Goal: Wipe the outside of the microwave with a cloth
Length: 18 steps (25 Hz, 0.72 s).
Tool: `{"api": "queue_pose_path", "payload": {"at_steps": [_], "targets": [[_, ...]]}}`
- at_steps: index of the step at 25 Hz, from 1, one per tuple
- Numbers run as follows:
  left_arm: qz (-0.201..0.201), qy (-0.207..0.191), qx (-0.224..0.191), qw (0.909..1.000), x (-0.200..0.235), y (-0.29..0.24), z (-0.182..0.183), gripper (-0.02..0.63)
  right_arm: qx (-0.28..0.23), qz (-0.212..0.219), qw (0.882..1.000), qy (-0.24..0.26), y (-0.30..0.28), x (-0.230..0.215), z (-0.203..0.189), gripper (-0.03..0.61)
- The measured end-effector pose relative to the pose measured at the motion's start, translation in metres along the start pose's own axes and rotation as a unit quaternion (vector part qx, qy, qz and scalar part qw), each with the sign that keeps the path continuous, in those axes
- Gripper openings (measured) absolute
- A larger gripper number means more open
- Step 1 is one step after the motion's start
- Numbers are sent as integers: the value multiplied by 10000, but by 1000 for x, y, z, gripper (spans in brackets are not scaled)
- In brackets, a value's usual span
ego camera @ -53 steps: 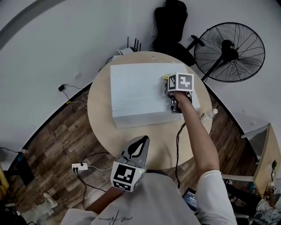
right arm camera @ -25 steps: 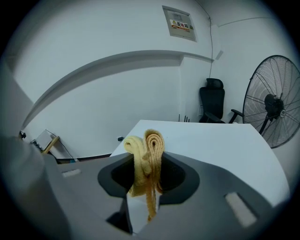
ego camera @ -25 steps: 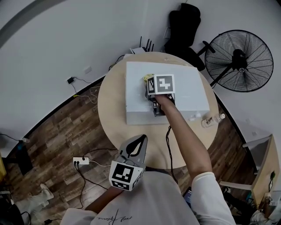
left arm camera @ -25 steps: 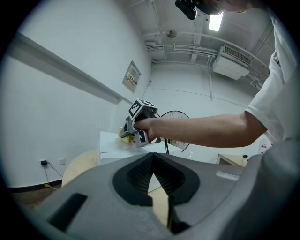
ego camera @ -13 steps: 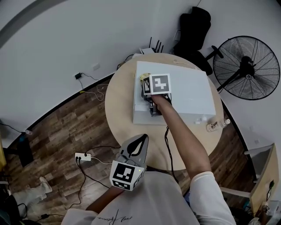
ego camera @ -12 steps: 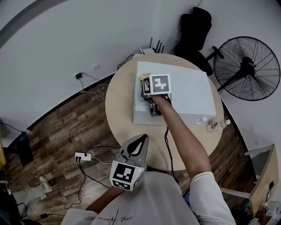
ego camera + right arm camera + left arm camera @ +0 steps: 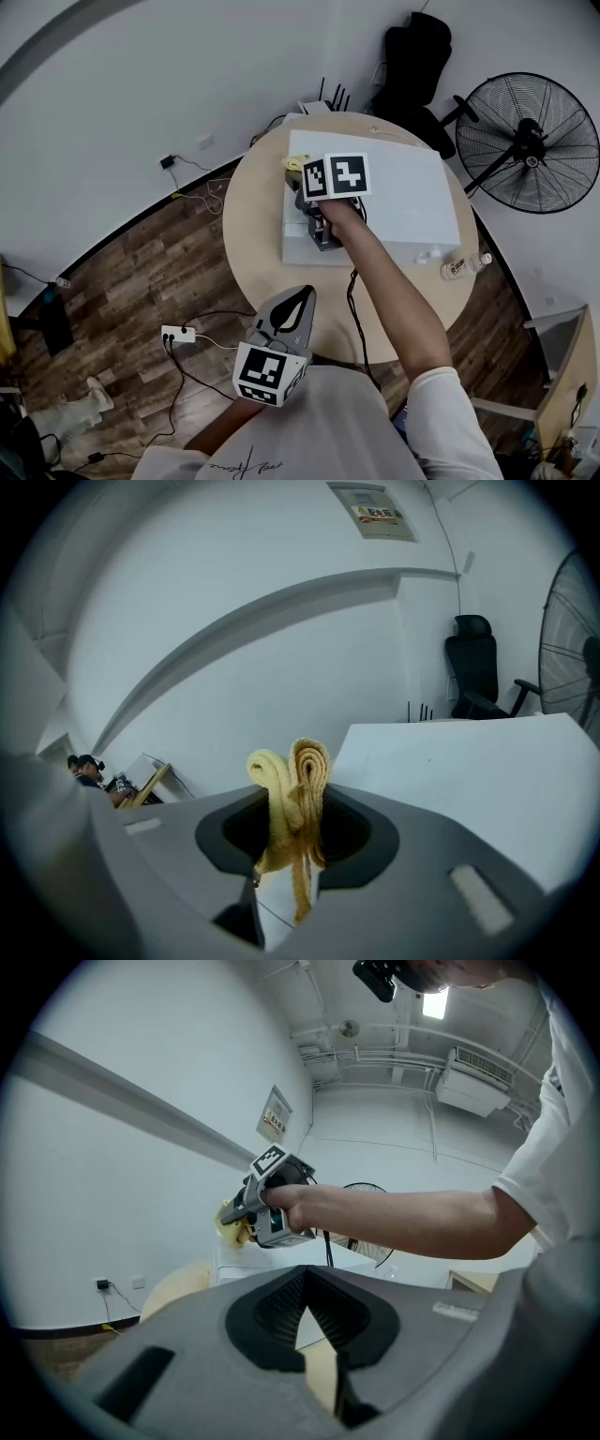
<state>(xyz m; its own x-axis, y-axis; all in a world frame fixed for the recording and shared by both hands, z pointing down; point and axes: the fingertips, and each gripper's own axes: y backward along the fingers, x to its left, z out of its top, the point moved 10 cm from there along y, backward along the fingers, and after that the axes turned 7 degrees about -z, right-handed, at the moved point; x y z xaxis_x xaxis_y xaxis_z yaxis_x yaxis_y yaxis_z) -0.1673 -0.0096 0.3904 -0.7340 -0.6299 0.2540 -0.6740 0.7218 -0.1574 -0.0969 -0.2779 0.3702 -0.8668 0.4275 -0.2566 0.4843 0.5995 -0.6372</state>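
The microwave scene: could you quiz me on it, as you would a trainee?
1. True or false: the right gripper is shut on the yellow cloth.
2. In the head view, the cloth is near which edge of the microwave top? A left, B right, C front.
3. What does the left gripper hold?
Key: 1 true; 2 A; 3 nothing, its jaws are together.

I log a white box-shaped microwave (image 7: 403, 197) and a folded yellow cloth (image 7: 298, 785) bunched upright at its top's left edge.
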Motion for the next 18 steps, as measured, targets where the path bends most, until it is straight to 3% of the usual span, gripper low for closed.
{"api": "queue_pose_path", "payload": {"at_steps": [9,18], "targets": [[-434,-130,68,9990,-13,-30,4,-12,-195,-81,9970,-744,47,-71,-3,127],[-991,-224,168,9947,-36,-61,6,-12,-395,-680,9899,-1176,107,-152,-23,127]]}}
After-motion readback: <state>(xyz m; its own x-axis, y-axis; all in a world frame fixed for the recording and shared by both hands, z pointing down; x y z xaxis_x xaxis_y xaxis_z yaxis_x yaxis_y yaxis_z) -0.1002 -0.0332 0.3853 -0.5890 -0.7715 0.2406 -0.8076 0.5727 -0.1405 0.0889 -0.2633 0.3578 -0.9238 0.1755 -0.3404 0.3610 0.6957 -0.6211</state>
